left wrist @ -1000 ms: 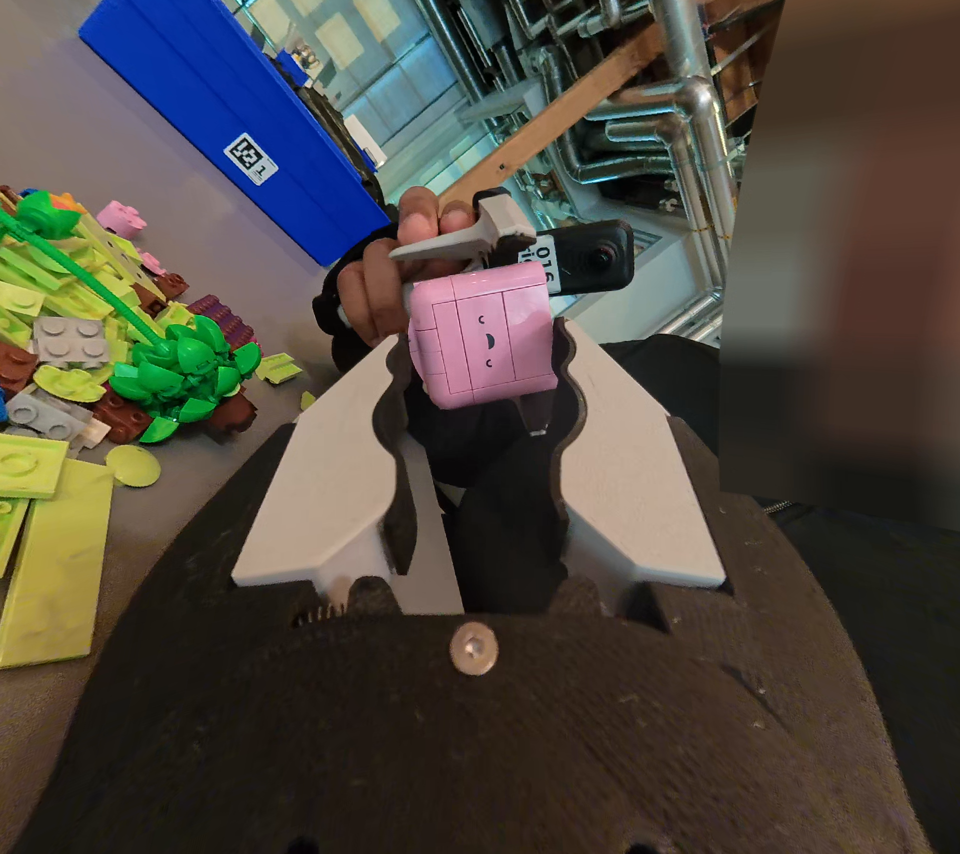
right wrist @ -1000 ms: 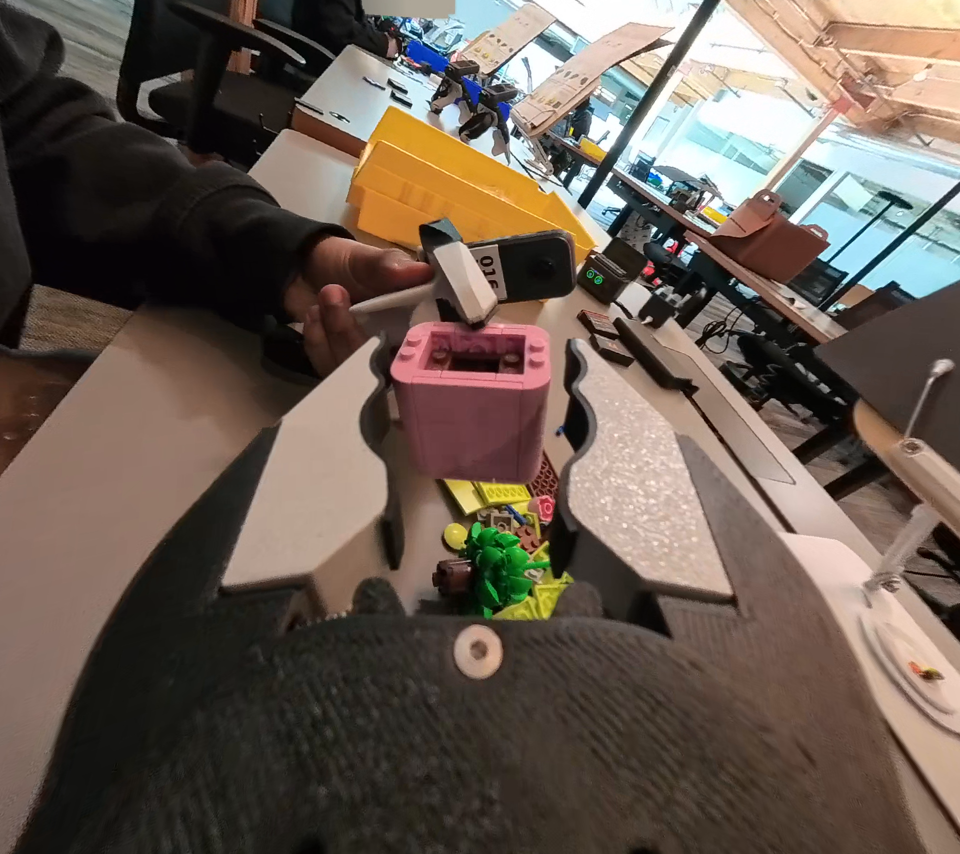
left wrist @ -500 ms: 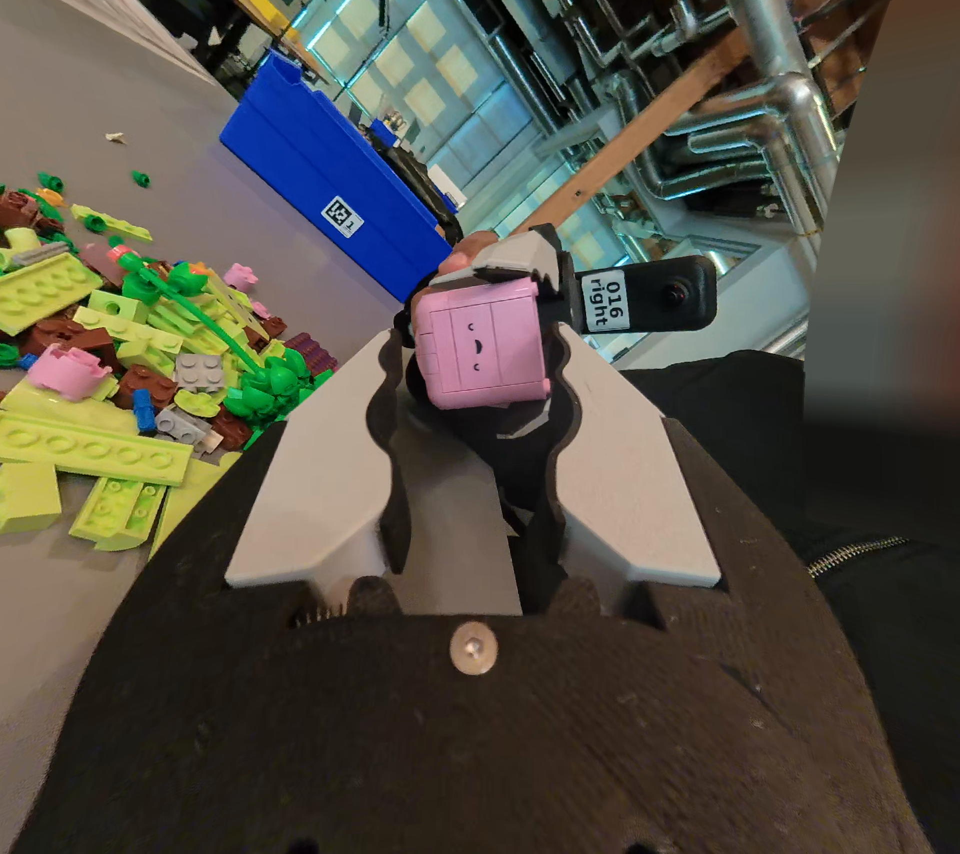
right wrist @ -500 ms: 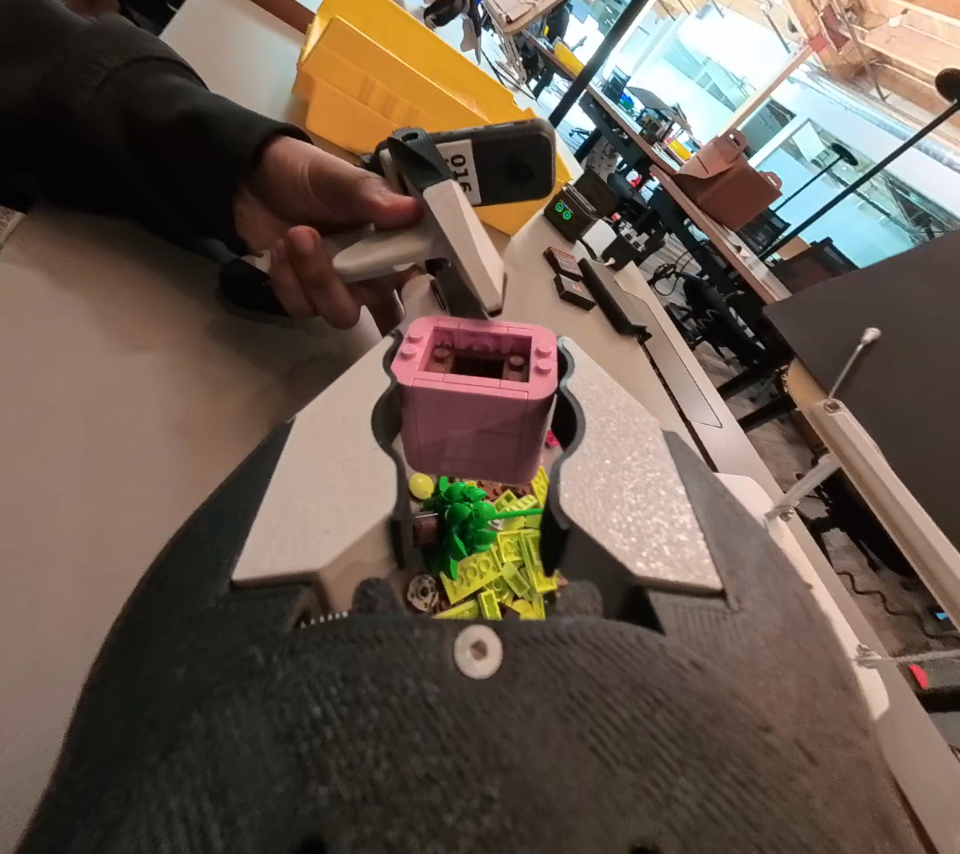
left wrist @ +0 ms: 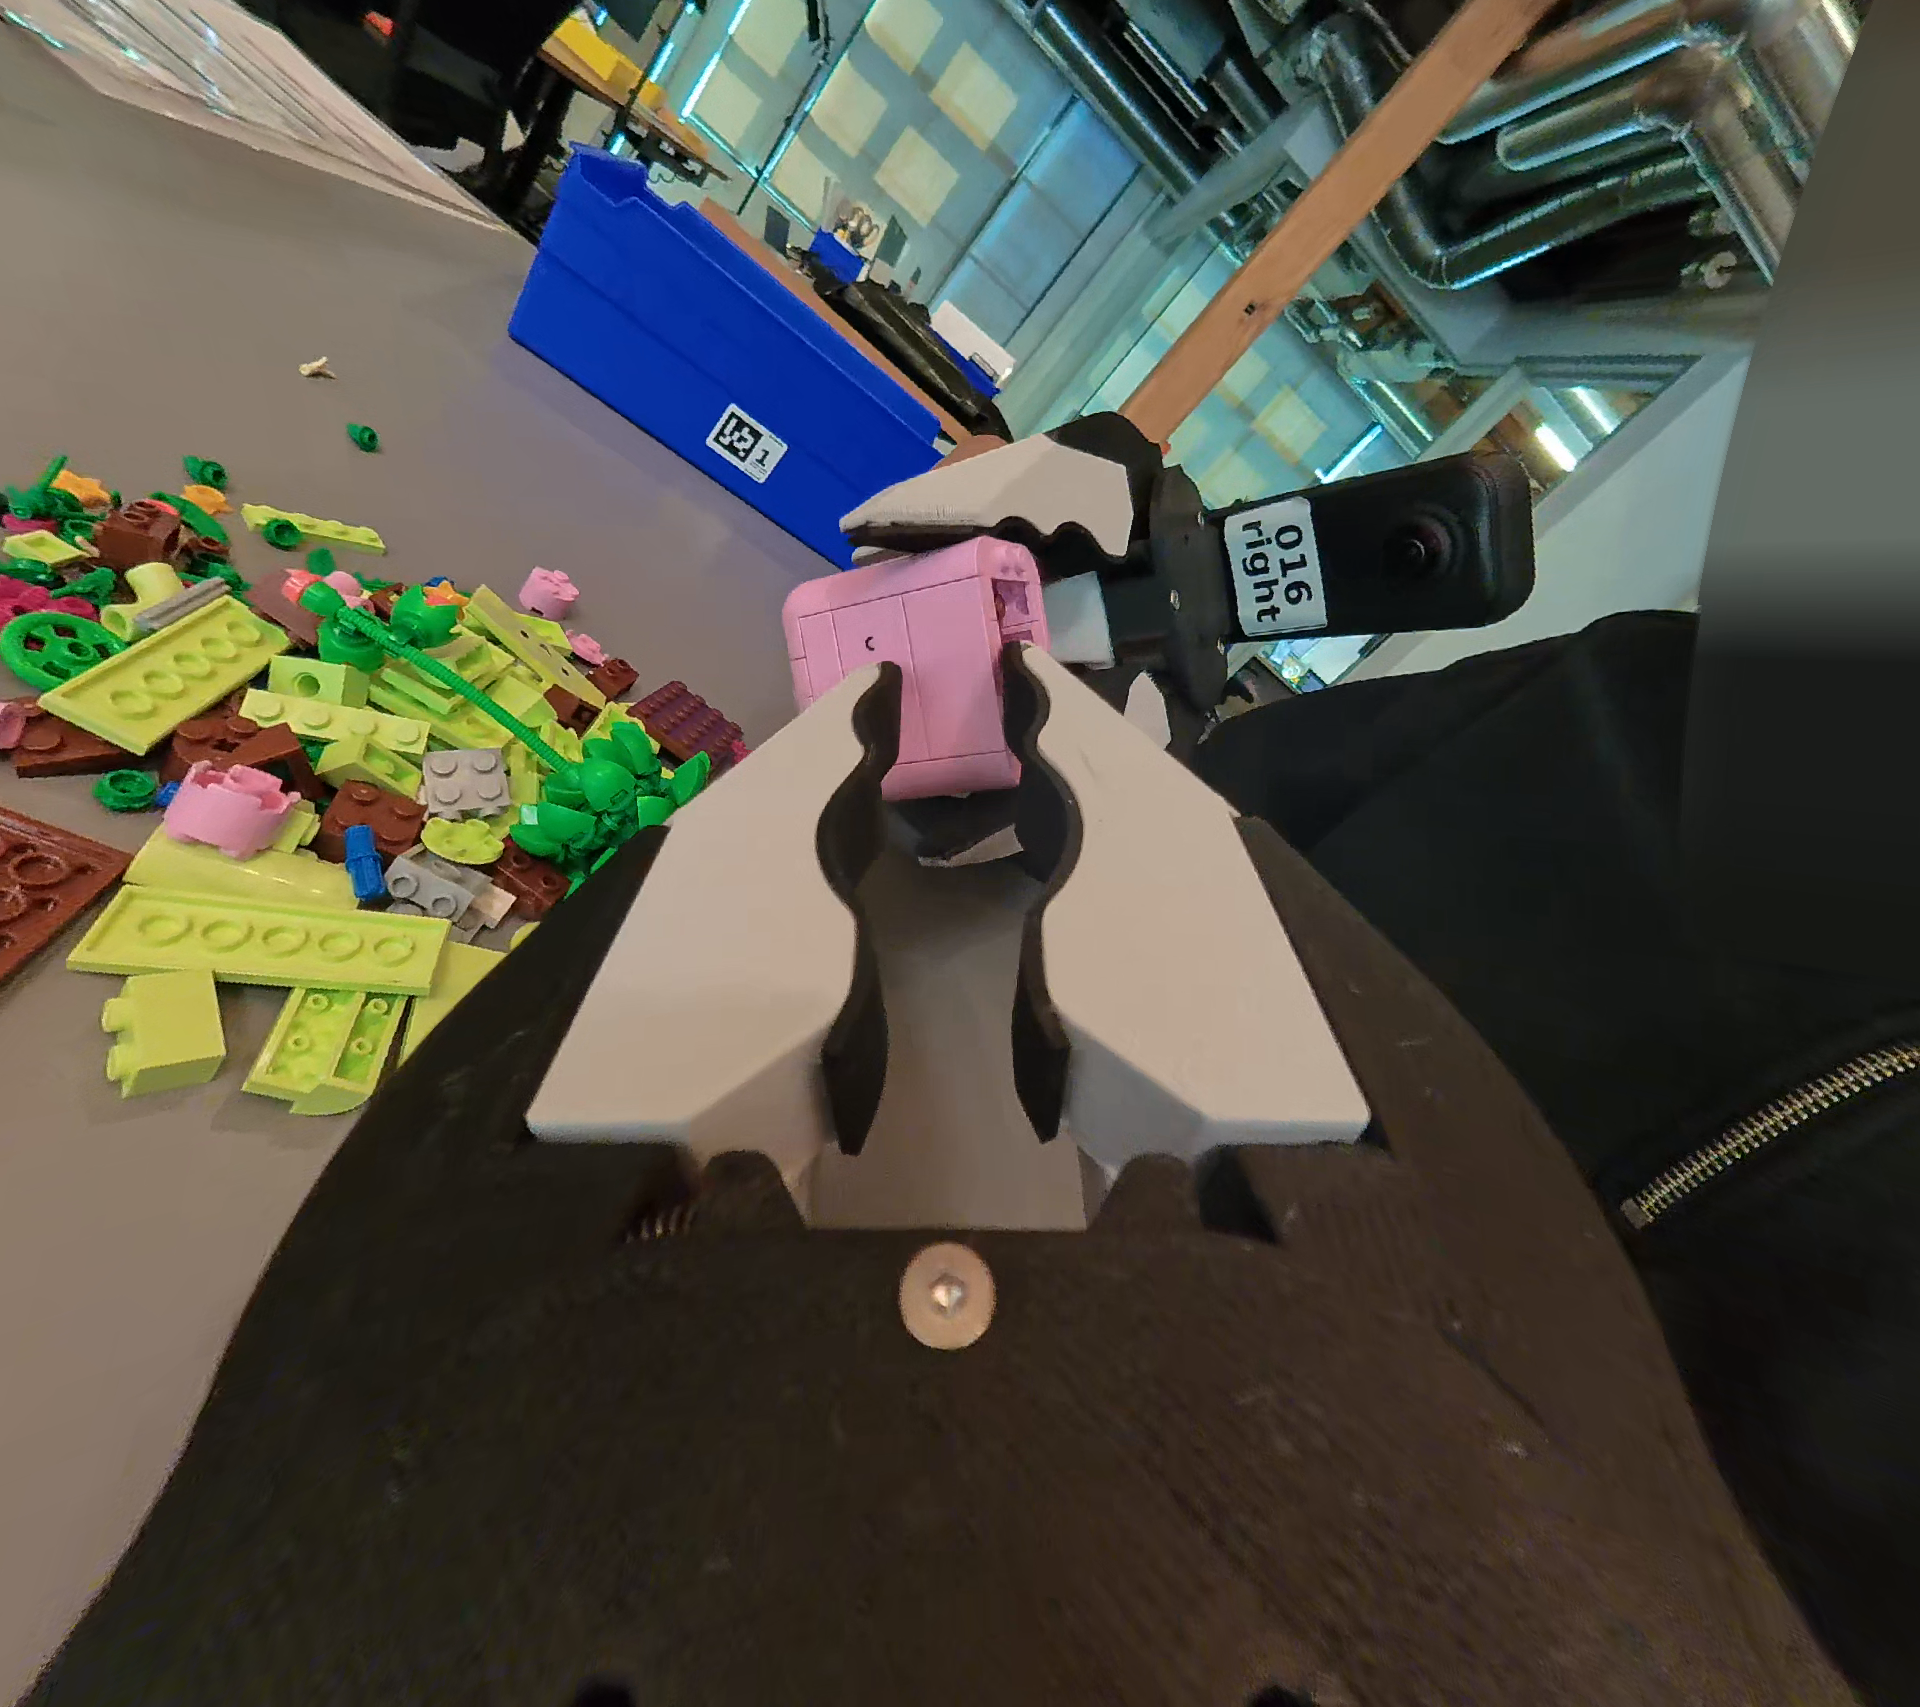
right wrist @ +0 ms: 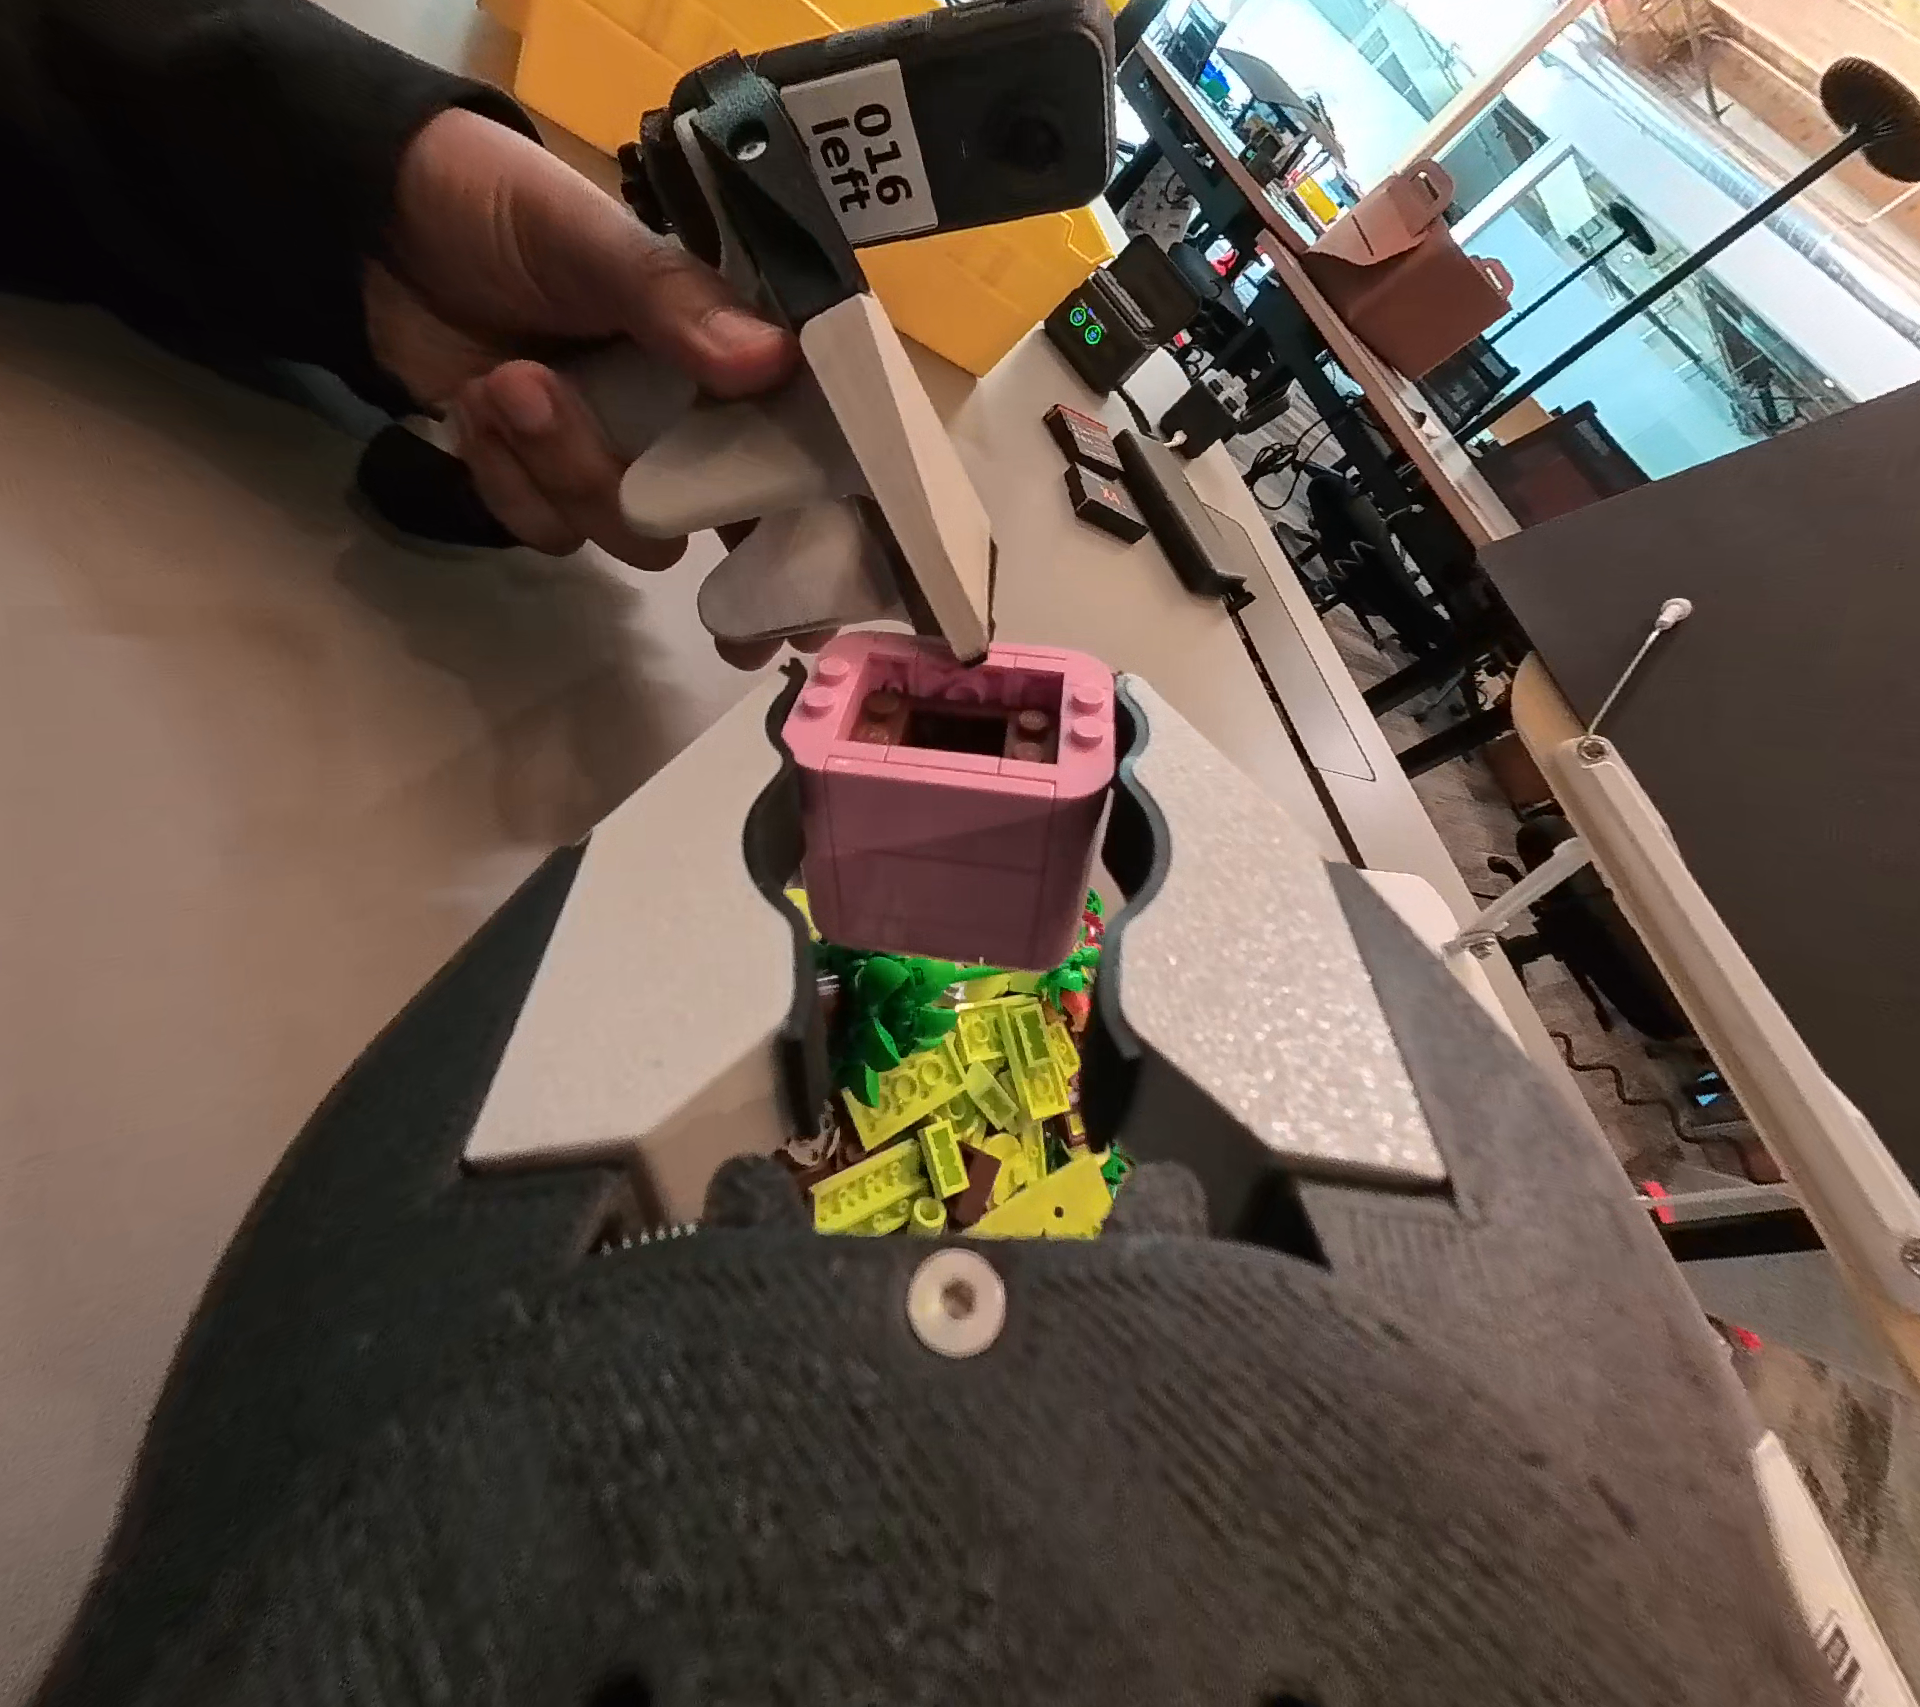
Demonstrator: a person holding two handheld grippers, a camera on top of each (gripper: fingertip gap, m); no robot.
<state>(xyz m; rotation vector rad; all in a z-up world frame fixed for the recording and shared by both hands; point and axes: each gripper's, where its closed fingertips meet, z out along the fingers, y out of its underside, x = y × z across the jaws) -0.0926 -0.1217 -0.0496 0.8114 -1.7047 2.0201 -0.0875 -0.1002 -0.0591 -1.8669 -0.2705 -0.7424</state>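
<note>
Right wrist view: one pink block point(right wrist: 940, 836), two tools.

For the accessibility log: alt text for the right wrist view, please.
The right gripper is shut on a pink brick box with an open, studded top, above a pile of lime and green bricks. The left gripper, held in a hand, touches the box's far rim.

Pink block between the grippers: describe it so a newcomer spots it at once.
Above the brick pile on the grey table, both grippers meet. The right gripper clamps the pink block; the left gripper closes on it. It's the only hollow pink box with a tiny face.
</note>
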